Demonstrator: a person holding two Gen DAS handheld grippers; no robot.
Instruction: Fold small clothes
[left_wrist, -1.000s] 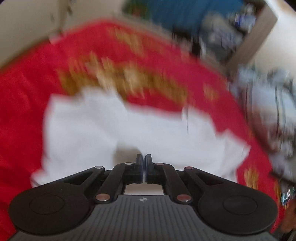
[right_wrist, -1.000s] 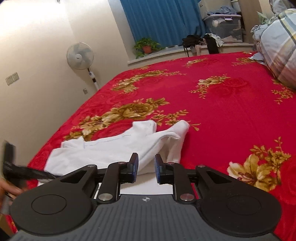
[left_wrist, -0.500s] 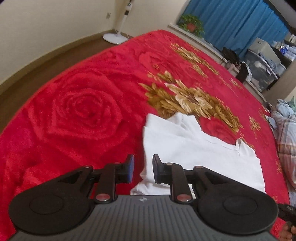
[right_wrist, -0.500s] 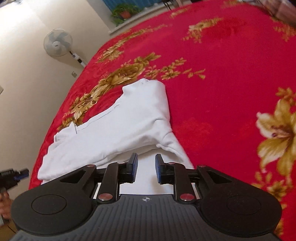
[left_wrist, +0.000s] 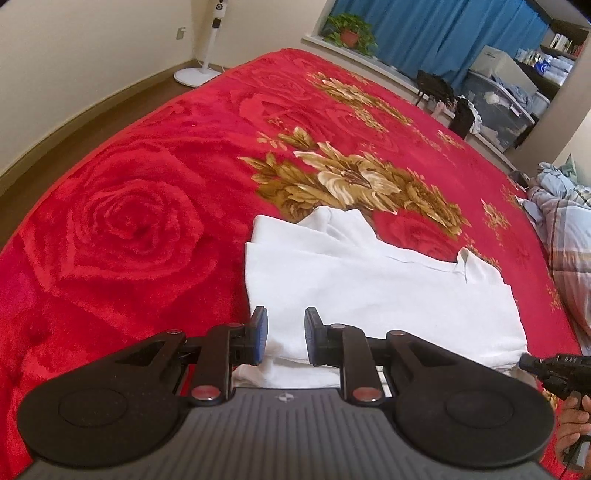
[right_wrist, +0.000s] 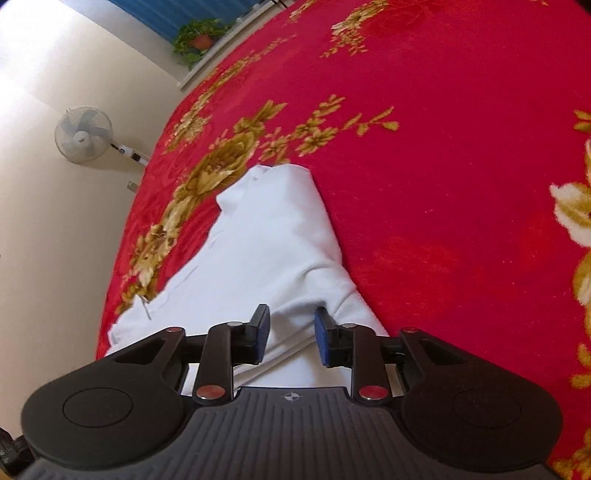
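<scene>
A small white garment (left_wrist: 369, 288) lies partly folded on the red flowered blanket (left_wrist: 129, 229). It also shows in the right wrist view (right_wrist: 258, 258), with its collar end far from me. My left gripper (left_wrist: 283, 338) is open and empty, just above the garment's near left edge. My right gripper (right_wrist: 291, 338) is open and empty over the garment's near right end, its fingers astride a fold. The right gripper's tip and the hand holding it show at the left wrist view's right edge (left_wrist: 554, 369).
The bed's left edge drops to a wooden floor (left_wrist: 74, 122) with a standing fan (right_wrist: 84, 134) by the wall. A plaid quilt (left_wrist: 569, 229) lies at the bed's right. Storage boxes (left_wrist: 498, 110) and a potted plant (left_wrist: 349, 31) stand beyond the far side.
My left gripper opened and swung from the garment's middle to its left edge. My right gripper opened a little wider and dipped down over the garment's right end.
</scene>
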